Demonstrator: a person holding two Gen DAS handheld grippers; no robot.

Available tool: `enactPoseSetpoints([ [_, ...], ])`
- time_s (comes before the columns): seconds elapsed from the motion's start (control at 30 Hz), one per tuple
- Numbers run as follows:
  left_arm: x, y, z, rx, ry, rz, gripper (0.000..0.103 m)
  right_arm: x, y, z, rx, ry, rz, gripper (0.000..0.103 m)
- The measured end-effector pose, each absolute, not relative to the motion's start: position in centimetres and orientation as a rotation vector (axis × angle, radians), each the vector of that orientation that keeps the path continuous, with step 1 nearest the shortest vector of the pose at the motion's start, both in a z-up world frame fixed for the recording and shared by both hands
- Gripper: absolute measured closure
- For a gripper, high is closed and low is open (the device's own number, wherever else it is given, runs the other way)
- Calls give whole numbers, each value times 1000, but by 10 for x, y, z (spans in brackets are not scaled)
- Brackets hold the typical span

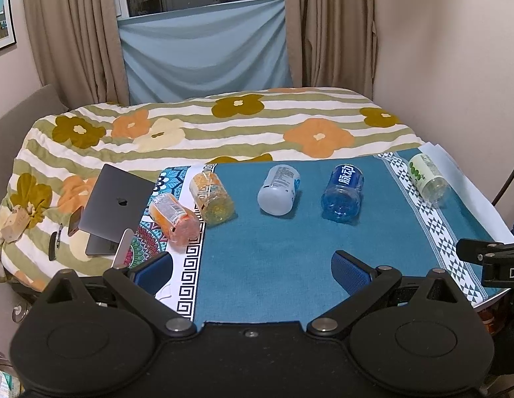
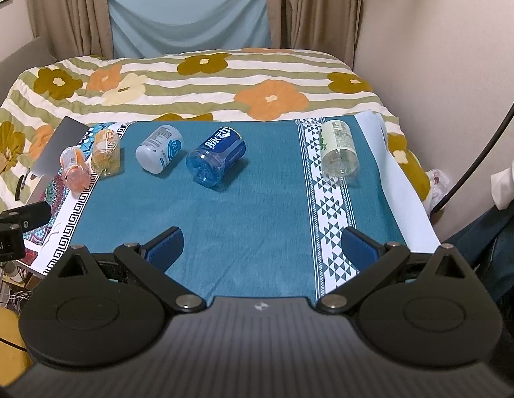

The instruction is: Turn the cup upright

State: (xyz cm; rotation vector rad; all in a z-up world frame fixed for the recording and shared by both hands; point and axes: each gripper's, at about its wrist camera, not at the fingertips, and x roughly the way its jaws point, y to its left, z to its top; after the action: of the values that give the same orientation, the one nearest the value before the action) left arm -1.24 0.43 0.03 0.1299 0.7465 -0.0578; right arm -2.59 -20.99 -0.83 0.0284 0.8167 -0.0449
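Several cut-bottle cups lie on their sides in a row on the teal cloth (image 1: 266, 248) (image 2: 230, 205): an orange one (image 1: 174, 219) (image 2: 74, 167), a yellow one (image 1: 212, 197) (image 2: 106, 154), a white one (image 1: 278, 189) (image 2: 160, 153), a blue one (image 1: 343, 192) (image 2: 215, 156) and a clear green-labelled one (image 1: 429, 179) (image 2: 338, 152). My left gripper (image 1: 252, 273) is open and empty, low over the cloth's near edge. My right gripper (image 2: 261, 248) is open and empty, also near the front edge, well short of the cups.
A grey laptop (image 1: 116, 209) (image 2: 56, 147) lies left of the cloth on the flowered bedspread (image 1: 223, 122). The right gripper's body (image 1: 495, 262) shows at the right edge of the left wrist view. A wall stands close on the right.
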Motion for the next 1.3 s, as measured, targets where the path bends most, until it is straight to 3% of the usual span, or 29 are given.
enactPoseSetpoints([
  [1.3,-19,2,3,136,723,-74,0,-37,-207,-3,32,791,-52,0],
])
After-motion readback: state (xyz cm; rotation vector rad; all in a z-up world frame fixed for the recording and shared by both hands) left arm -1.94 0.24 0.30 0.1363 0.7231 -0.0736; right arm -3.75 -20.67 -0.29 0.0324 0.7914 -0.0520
